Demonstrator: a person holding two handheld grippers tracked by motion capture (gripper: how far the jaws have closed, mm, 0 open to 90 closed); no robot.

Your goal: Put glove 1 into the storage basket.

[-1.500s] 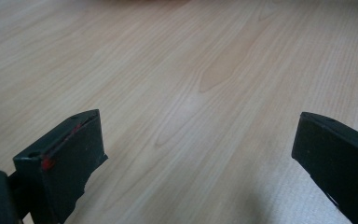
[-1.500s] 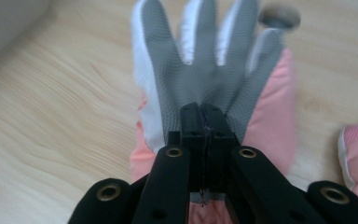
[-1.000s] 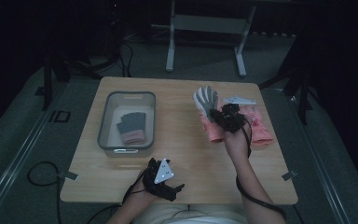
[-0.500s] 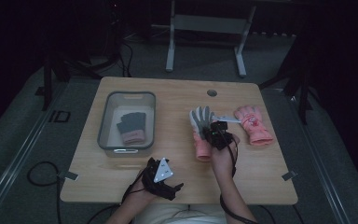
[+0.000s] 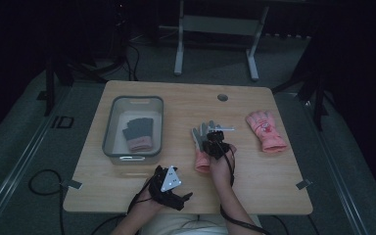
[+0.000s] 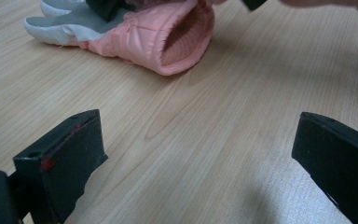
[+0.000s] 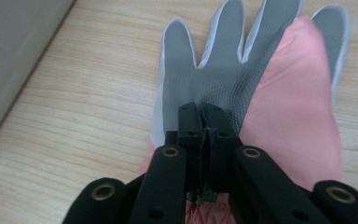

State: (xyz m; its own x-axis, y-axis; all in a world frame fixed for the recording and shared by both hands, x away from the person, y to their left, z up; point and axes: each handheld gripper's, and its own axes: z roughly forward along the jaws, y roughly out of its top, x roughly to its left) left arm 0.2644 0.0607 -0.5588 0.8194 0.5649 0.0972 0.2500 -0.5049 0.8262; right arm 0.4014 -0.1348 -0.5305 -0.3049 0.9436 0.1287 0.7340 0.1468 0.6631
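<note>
Gloves are what you are sorting, going by the layout: at the left of the wooden table (image 5: 127,98) sits a grey bin (image 5: 110,128) with one dark glove with a pink cuff (image 5: 138,133) already lying in it. Below it, at the near edge, your left gripper (image 5: 183,198) rests low with its jaws standing wide apart and nothing between them; in the left gripper view those jaws frame bare wood, with the open cuff of the pink and grey glove (image 6: 168,35) lying beyond them. Moving right, your right gripper (image 7: 207,122) has its jaws pinched together on that same glove (image 5: 203,144), biting the fabric near where the grey palm meets the pink back, with the fingers spread away from you. The glove lies on the table between the bin and the second pink glove (image 5: 266,131), which sits by itself well apart toward the right edge. I judge that you are in the carrying step, with this glove gripped and set low on the wood partway to the bin. Your next move calls for a lift high enough to clear the bin's near wall, then a sweep left, and a release only once the glove hangs over the inside. Watch that the limp cuff does not catch on the rim.
</note>
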